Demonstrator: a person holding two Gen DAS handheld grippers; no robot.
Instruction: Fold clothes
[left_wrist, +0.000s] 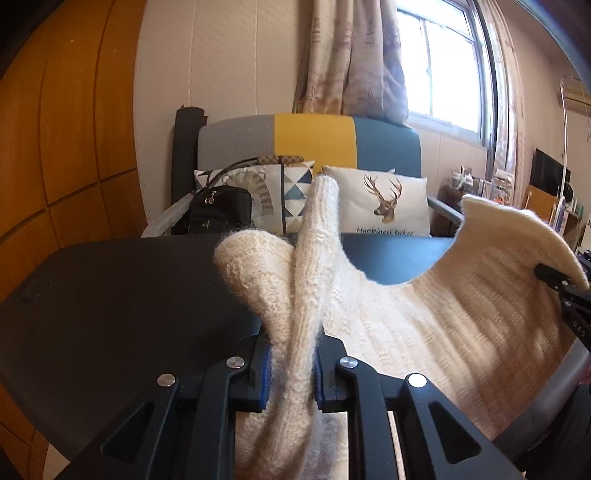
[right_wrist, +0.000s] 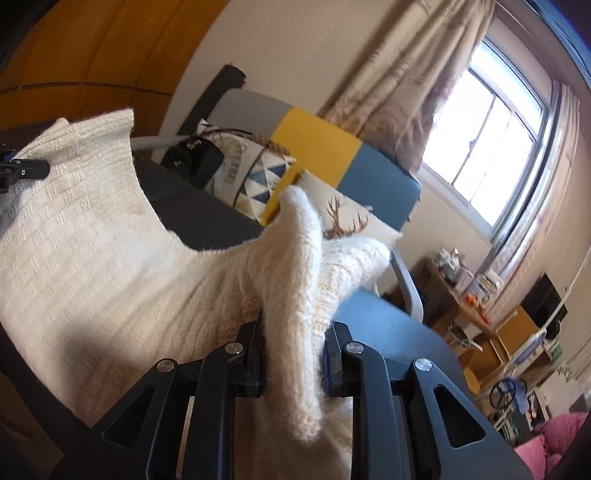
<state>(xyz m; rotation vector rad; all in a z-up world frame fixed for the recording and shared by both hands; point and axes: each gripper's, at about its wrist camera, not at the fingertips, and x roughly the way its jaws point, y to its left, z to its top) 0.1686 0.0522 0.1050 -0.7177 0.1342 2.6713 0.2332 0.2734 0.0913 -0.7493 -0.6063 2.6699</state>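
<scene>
A cream knitted sweater (left_wrist: 424, 332) hangs stretched between both grippers above a dark table (left_wrist: 110, 295). My left gripper (left_wrist: 291, 354) is shut on a bunched fold of the knit, which sticks up between its blue pads. At the right edge of that view, the right gripper (left_wrist: 550, 277) pinches the other raised corner. In the right wrist view my right gripper (right_wrist: 295, 350) is shut on a thick fold of the sweater (right_wrist: 92, 258). The left gripper (right_wrist: 22, 170) grips the far corner at the left edge. The cloth sags in a curve between the two holds.
Beyond the table (right_wrist: 192, 218) stands a grey, yellow and blue sofa (left_wrist: 314, 140) with a deer cushion (left_wrist: 384, 203), a patterned cushion (left_wrist: 273, 192) and a black bag (left_wrist: 218, 210). Wooden panels are at the left. A window (left_wrist: 443, 62) and cluttered shelves (right_wrist: 498, 325) are at the right.
</scene>
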